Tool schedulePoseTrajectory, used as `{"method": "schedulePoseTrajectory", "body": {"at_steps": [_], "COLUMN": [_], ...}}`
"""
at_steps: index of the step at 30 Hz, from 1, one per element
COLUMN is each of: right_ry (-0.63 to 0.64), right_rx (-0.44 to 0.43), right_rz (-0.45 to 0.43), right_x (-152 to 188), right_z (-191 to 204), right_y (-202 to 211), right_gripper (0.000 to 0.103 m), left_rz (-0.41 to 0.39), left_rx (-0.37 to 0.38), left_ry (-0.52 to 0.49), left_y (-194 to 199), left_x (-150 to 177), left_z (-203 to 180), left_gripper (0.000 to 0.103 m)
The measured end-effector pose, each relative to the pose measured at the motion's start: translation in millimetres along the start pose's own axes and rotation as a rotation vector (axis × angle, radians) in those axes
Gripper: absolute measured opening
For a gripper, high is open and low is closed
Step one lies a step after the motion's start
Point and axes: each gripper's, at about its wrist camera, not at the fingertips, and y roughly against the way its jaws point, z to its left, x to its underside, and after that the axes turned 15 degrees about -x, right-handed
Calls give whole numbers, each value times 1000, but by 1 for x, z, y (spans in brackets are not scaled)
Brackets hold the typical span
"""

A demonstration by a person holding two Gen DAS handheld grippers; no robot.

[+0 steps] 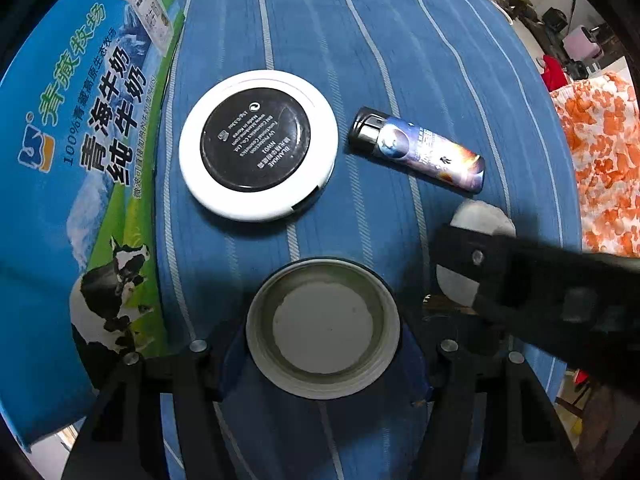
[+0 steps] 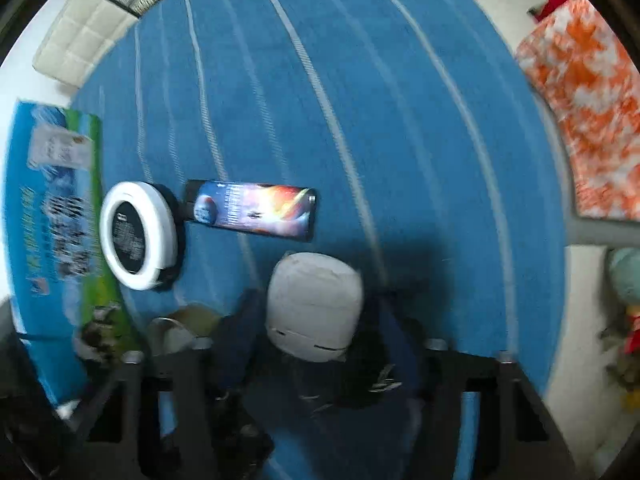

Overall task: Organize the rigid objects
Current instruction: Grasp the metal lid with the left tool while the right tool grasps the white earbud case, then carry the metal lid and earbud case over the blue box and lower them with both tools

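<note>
Between the two fingers of my left gripper (image 1: 322, 344) sits a round metal lid with a pale disc lining its inside (image 1: 323, 330), open face up on the blue cloth with thin white stripes (image 1: 400, 48); my fingers stand tight at its rim on either side, closed on it. Beyond the lid lies a flat round white compact with a black printed label in its centre (image 1: 258, 145), label side up, and to its right, apart from it, a small cylindrical bottle with a black cap and a space-themed wrap (image 1: 418, 149) lies on its side. Along the left edge of the cloth stands a blue and green milk carton box printed with cows (image 1: 76, 168), just beside the compact. To the right of the lid, my right gripper (image 2: 314, 340) reaches over a rounded white plastic object (image 2: 314, 306), which the right wrist view shows between its two fingers; that view is blurred, and I cannot tell whether the pads press on the white object or stand just clear of it. Past the right edge of the cloth lies an orange and white patterned fabric (image 2: 588, 120).
</note>
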Motion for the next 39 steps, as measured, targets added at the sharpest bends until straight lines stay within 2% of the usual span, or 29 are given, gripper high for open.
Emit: {"method": "schedulePoseTrajectory", "body": {"at_steps": [5, 9, 13, 18, 24, 32, 39], "right_ry": [2, -35, 26, 57, 100, 171, 234], "right_rx": [70, 64, 176, 170, 153, 165, 120], "right_rz": [4, -4, -23, -41, -119, -229, -314], "right_x": [5, 5, 7, 17, 38, 60, 88], "right_z": [-17, -29, -10, -2, 5, 30, 88], "right_y": [10, 13, 7, 14, 43, 98, 155], "right_gripper": [48, 49, 49, 48, 48, 48, 48], "left_rz": [0, 2, -6, -11, -54, -193, -330], "left_rx": [-13, -32, -35, -28, 4, 31, 54], "left_ry": [-29, -47, -63, -67, -90, -94, -57], "left_y": [0, 0, 3, 11, 33, 88, 150], "left_x": [1, -6, -10, -13, -13, -8, -11], "left_z": [-4, -22, -32, -25, -17, 12, 53], "left_gripper": [62, 62, 62, 62, 62, 62, 62]}}
